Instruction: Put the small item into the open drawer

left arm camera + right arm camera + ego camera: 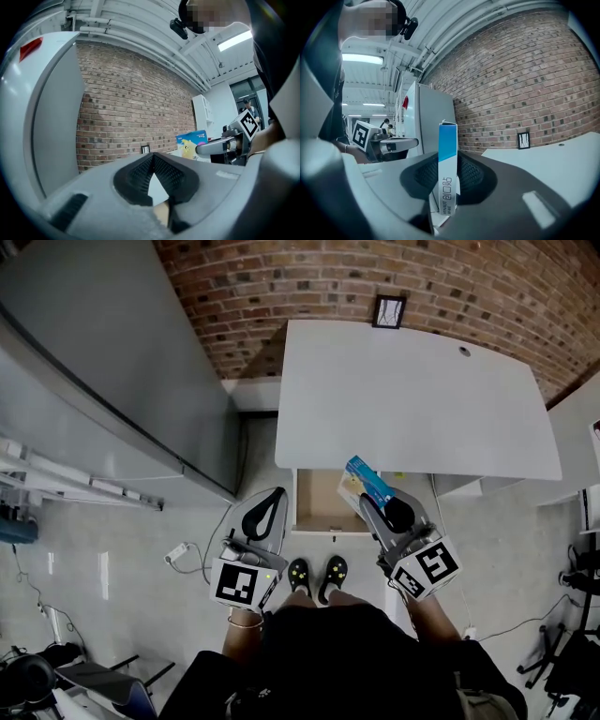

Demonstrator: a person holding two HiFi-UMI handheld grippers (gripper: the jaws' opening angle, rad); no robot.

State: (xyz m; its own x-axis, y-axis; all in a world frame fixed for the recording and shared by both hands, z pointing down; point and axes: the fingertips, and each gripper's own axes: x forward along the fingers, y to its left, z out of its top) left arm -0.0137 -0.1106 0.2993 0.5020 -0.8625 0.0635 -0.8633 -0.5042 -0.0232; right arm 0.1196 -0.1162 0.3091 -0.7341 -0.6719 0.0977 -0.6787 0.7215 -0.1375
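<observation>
- The right gripper (375,507) sat in the lower right of the head view. Its jaws were partly closed on a small box (364,480).
- In the right gripper view the box (447,164) stood upright between the two black ribbed pads (471,176). Its top half was blue and its lower half white with print. Both pads pressed on its flat faces.
- In the head view the box showed just over the right end of the open drawer (317,502), at the front edge of the white desk (412,399). Whether it had gone below the drawer's rim could not be told.
- The drawer stuck out from under the desk, in the middle of the frame, and its tan bottom was bare.
- The left gripper (272,502) sat in the lower left of the head view, beside the drawer's left end and apart from it.
- In the left gripper view its jaws met at the tips (152,157), with only a narrow wedge of gap lower down and nothing in it.
- That view also showed the box (192,143) at middle right, ahead of the right gripper's marker cube (249,124).
- A brick wall (328,277) with a dark wall plate (388,310) filled the top of the head view.
- A grey cabinet (103,362) filled the upper left.
- The person's shoes (317,576) showed at lower centre, just in front of the drawer.
</observation>
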